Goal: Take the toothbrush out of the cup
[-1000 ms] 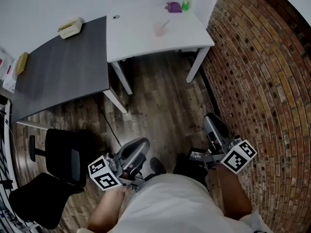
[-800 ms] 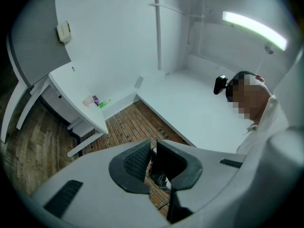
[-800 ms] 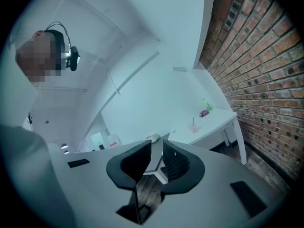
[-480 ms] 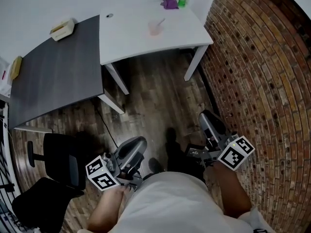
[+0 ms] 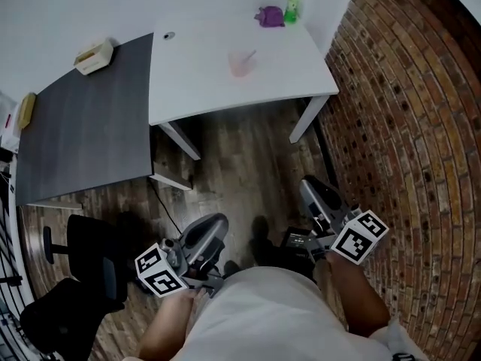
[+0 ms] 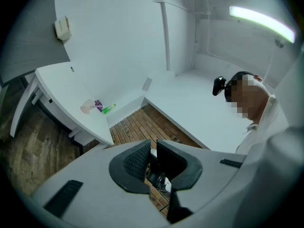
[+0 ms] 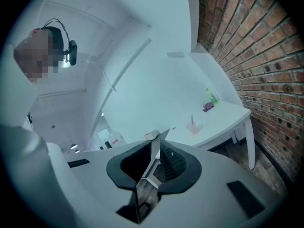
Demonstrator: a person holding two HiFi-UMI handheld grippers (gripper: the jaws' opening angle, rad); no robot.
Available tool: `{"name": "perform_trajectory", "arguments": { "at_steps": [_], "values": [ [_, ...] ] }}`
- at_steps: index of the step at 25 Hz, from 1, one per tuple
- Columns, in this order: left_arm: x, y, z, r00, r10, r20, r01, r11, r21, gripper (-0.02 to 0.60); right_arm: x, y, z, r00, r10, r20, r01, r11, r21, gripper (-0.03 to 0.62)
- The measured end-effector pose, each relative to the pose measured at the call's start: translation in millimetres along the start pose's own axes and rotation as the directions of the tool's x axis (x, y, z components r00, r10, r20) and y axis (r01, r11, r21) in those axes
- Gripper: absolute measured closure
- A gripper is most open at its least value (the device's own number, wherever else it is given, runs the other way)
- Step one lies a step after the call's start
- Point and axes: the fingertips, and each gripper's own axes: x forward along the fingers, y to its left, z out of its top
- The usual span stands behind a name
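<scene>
Head view: both grippers held low against the person's torso, above a wood floor point(image 5: 248, 171).

Left gripper point(image 5: 213, 227): jaws drawn together, only a thin slit between the pads, nothing in it (read in the left gripper view, point(image 6: 153, 156)).

Right gripper point(image 5: 311, 191): jaws likewise pressed together, tips meeting, nothing gripped (right gripper view, point(image 7: 156, 161)).

Pink translucent cup point(image 5: 241, 65) stands on the white table point(image 5: 203, 89), well ahead of both sets of jaws and clear of them. The toothbrush point(image 5: 252, 54) stands in the cup, leaning, handle above the rim.

In the left gripper view the cup point(image 6: 87, 106) sits far up and left of the jaws. In the right gripper view the cup point(image 7: 192, 127) sits far up and right of them.

Beyond the cup, farther from the jaws: a purple object point(image 5: 269, 15) and a green bottle point(image 5: 291, 6), side by side. A brick wall point(image 5: 406, 126) runs just right of the right jaws.
</scene>
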Motion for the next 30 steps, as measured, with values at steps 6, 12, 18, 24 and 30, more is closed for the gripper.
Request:
{"name": "perform_trajectory", "arguments": {
  "at_steps": [6,12,18,24,30],
  "values": [
    [47.2,20.4,12.2,0.999,0.030,0.019,-0.030,0.999,0.012,0.560,25.6,-33.6,23.4,0.998,0.049,-0.027,-0.049,0.999,0.015,0.534],
    [79.1,34.1,24.5,0.999,0.036,0.016,-0.036,0.999,0.016,0.560,46.9,-53.2,33.1,0.997,0.072,-0.041,-0.070,0.997,0.039,0.534],
    [94.9,55.3,47.3,1.000,0.025,-0.001,-0.025,1.000,0.019,0.560,75.8,-60.4,33.3,0.995,0.075,-0.059,-0.071,0.996,0.058,0.534],
    [104.5,90.9,81.8,1.000,-0.007,-0.027,0.007,1.000,0.003,0.560,118.8,-64.1,36.8,0.998,0.039,-0.046,-0.036,0.997,0.061,0.534],
    [108.6,130.3,129.1,0.997,-0.030,-0.077,0.030,1.000,-0.004,0.560,172.9,-66.5,43.2,0.999,-0.024,-0.028,0.026,0.998,0.054,0.534]
  ]
}}
